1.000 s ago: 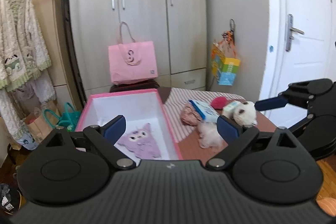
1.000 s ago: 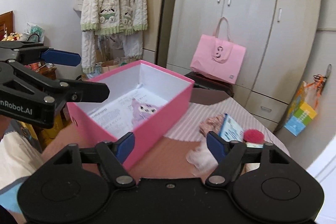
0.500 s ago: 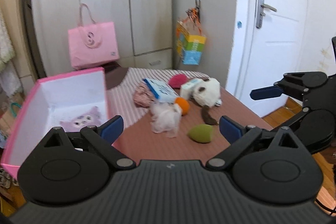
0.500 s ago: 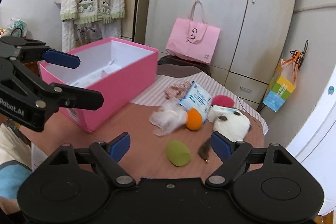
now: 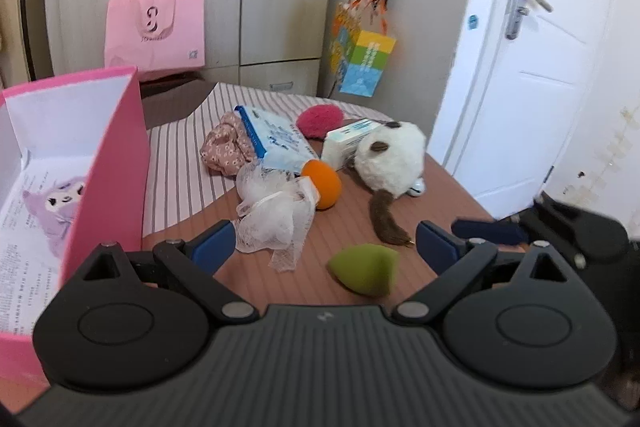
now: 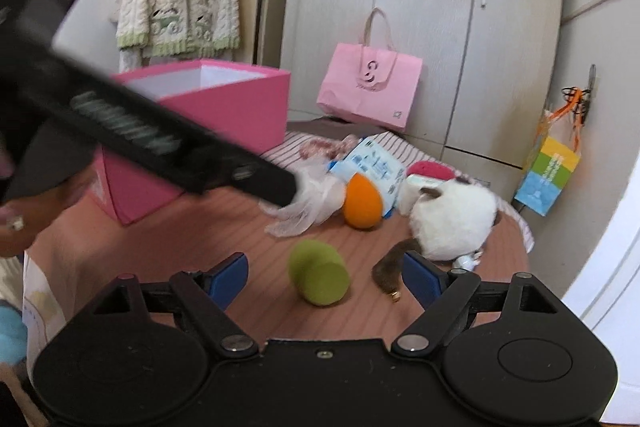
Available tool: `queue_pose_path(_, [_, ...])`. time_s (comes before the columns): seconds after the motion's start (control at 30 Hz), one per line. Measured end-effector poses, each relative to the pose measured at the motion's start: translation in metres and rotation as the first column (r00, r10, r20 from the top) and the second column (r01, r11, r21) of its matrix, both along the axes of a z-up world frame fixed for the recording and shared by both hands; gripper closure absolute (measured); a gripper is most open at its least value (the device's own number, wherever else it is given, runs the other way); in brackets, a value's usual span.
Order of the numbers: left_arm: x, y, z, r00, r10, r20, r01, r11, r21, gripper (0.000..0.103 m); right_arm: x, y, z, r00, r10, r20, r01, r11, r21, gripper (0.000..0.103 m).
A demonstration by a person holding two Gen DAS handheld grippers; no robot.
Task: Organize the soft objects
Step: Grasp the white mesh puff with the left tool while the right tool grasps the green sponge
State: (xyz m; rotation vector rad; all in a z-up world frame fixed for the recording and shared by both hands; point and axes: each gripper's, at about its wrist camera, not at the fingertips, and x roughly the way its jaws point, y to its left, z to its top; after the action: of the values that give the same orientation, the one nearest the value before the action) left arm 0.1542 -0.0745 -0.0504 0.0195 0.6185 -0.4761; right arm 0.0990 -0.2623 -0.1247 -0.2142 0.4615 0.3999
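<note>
Sponge (image 6: 319,277), olive-green, egg-shaped, lying sideways; both hand-held grippers (image 6: 325,280) released, nothing held

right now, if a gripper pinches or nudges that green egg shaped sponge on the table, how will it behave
The green sponge looks like soft foam, so it would probably squash between the pads and weigh little. It lies on its side on the bare table; with its rounded body, a nudge would likely roll it in a curve.

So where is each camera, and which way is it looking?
Left wrist: sits behind the left tongs, looking down over the table at the mesh puff; right tongs peek in.
Right wrist: sits behind the right tongs, facing the green sponge; the left tongs cross in front.
Both see the pink box.
</note>
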Motion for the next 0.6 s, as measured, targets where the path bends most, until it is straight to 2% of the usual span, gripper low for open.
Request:
queue_pose_path(0.2, [0.029,-0.016,-0.018,0.999,0.029,0.023,-0.030,0.999,0.039,0.008,0.022,0.010,-0.023,0.999,0.000,-0.034,-0.001,1.000,-0.025,0.019])
queue_pose_path(0.3, [0.044,-0.023,-0.028,0.999,0.037,0.035,-0.040,0.996,0.079,0.009,0.032,0.013,-0.030,0.999,-0.007,-0.047,0.006,1.000,-0.012,0.026])
queue_pose_path(0.43, [0.068,-0.027,-0.039,0.999,0.017,-0.046,-0.014,0.998,0.061,0.014,0.048,0.017,-0.036,0.998,-0.020,-0.056,0.021,1.000,0.010,0.040])
queue_pose_path(0.47, [0.071,-0.027,-0.042,0.999,0.020,-0.048,-0.017,0.998,0.062,0.017,0.051,0.017,-0.036,0.998,-0.030,-0.056,0.031,0.999,0.020,0.042])
queue_pose_path(0.53, [0.074,-0.026,-0.047,0.999,0.027,-0.041,-0.024,0.997,0.069,0.028,0.056,0.018,-0.037,0.997,-0.035,-0.066,0.037,0.999,0.039,0.057])
queue_pose_path(0.6, [0.074,-0.023,-0.051,0.999,0.018,-0.028,-0.016,0.998,0.065,0.039,0.058,0.016,-0.037,0.996,-0.042,-0.082,0.048,0.997,0.068,0.060])
